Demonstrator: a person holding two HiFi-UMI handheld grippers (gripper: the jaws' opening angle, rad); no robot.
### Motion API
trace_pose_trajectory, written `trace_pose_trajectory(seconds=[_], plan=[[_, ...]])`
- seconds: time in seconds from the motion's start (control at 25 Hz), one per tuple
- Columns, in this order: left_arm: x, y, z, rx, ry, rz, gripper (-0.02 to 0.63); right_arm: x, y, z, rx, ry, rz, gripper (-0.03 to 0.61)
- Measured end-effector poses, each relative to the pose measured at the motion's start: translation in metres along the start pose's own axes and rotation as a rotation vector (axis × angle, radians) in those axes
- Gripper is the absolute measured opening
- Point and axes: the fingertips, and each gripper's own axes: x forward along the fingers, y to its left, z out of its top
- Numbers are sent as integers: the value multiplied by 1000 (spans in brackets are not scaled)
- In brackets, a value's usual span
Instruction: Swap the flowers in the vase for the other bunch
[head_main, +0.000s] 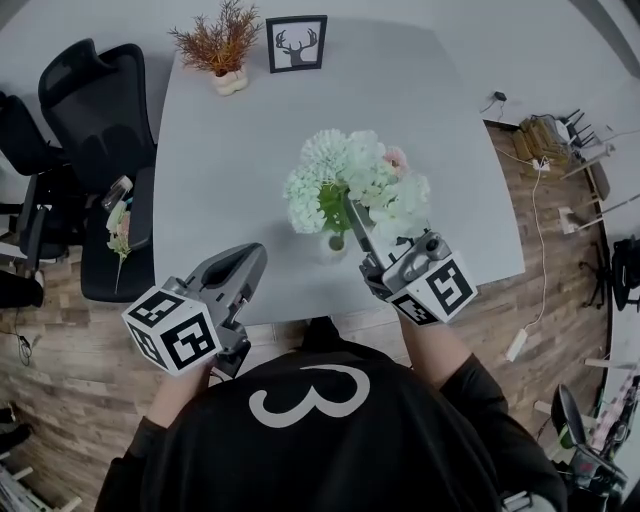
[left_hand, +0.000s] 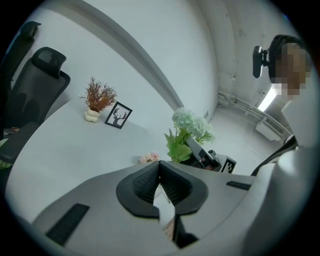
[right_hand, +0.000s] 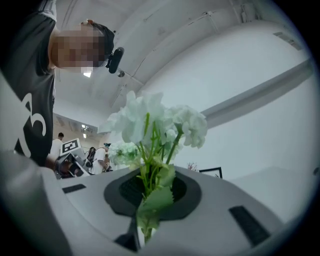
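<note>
right gripper (head_main: 352, 212) clamped on the stems of the pale green and white flower bunch (head_main: 355, 180) above the small clear glass vase (head_main: 335, 243)

the jaws pinch narrow and low on the stems, under the heads, so the bunch stands upright and its stem ends can line up with the vase mouth on the grey tabletop (head_main: 230, 170); whether the ends sit inside the glass i cannot tell. the left gripper (head_main: 248, 262) hangs at the near table edge, jaws together on nothing, apart from the blooms, probably free to steady the vase. a second bunch, pink and white (head_main: 119, 228), lies on the black office chair (head_main: 110, 275) seat, parked off the table.
</note>
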Motion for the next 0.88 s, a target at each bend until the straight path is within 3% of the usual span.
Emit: trace_pose_trajectory(seconds=[0.28,0.88], plan=[[1,7,-6,-21,-1,13,12,-6,-2,-43,46,78,-16,45],[-7,4,-9,-15,0,21,12,-10,6,-78,66,149,-24,56]])
